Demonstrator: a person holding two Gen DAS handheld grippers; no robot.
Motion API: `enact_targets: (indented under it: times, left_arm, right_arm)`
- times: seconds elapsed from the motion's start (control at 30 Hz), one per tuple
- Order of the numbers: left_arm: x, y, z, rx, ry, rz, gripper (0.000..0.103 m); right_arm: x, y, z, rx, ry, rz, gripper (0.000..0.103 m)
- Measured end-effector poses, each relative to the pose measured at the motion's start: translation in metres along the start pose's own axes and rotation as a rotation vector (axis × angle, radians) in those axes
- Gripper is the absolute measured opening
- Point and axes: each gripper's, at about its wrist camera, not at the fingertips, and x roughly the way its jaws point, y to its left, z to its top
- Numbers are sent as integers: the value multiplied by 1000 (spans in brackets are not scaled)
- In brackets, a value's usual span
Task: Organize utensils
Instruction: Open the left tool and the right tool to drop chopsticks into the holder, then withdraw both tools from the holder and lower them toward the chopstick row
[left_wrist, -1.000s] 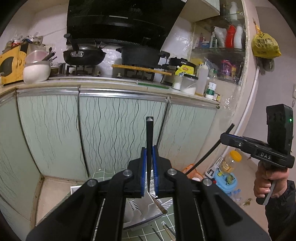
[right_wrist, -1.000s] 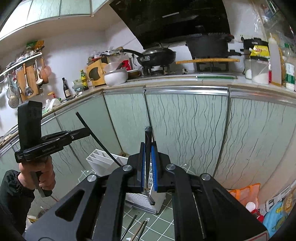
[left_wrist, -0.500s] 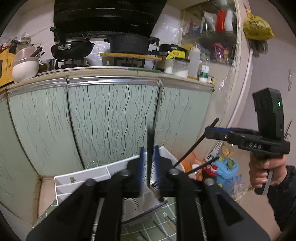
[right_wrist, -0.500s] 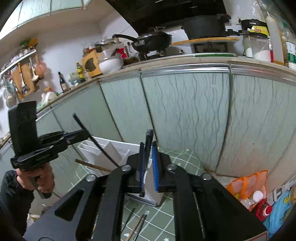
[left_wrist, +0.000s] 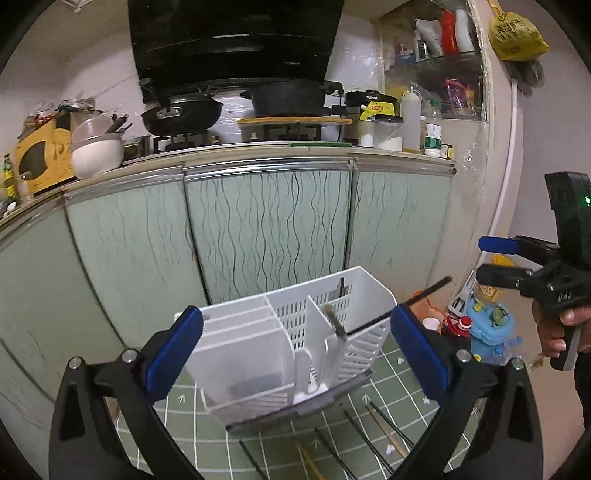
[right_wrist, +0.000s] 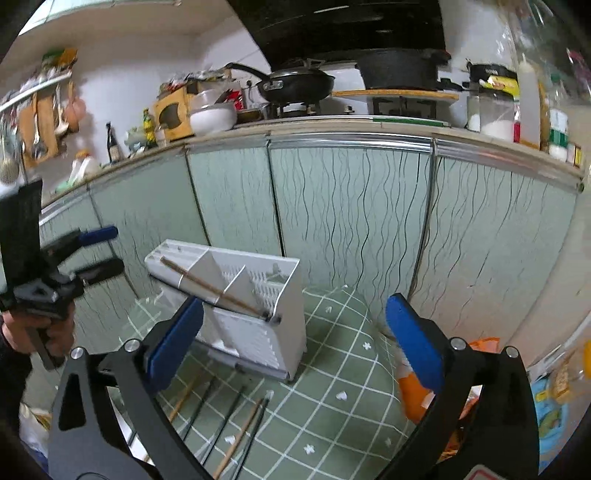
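Our left gripper (left_wrist: 295, 347) and right gripper (right_wrist: 295, 332) were both opening, empty, over the white utensil holder (left_wrist: 288, 332) on the green mat (right_wrist: 332, 387).

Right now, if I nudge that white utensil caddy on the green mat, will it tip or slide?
The white utensil caddy looks like thin slotted plastic, so it is probably light and may slide on the green mat. It stands tall on a narrow base, so a push near the rim might tip it. The chopsticks leaning across its rim could shift or fall out.
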Motion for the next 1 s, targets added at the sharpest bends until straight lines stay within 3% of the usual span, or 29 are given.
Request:
enact_targets:
  times: [0.5,0.7,1.0]
  left_arm:
    - [-80,-9,-48,-77,-42,47,99]
    - [-91,-14,-82,-115,-30,95,99]
    - [-94,-20,-127,-98,14,142,99]
  right_arm:
    - [-45,32,-57,-45,14,-62,95]
    - [-57,49,-90,-93,24,-89,95]
    - [-52,50,-132,-53,77,-81,95]
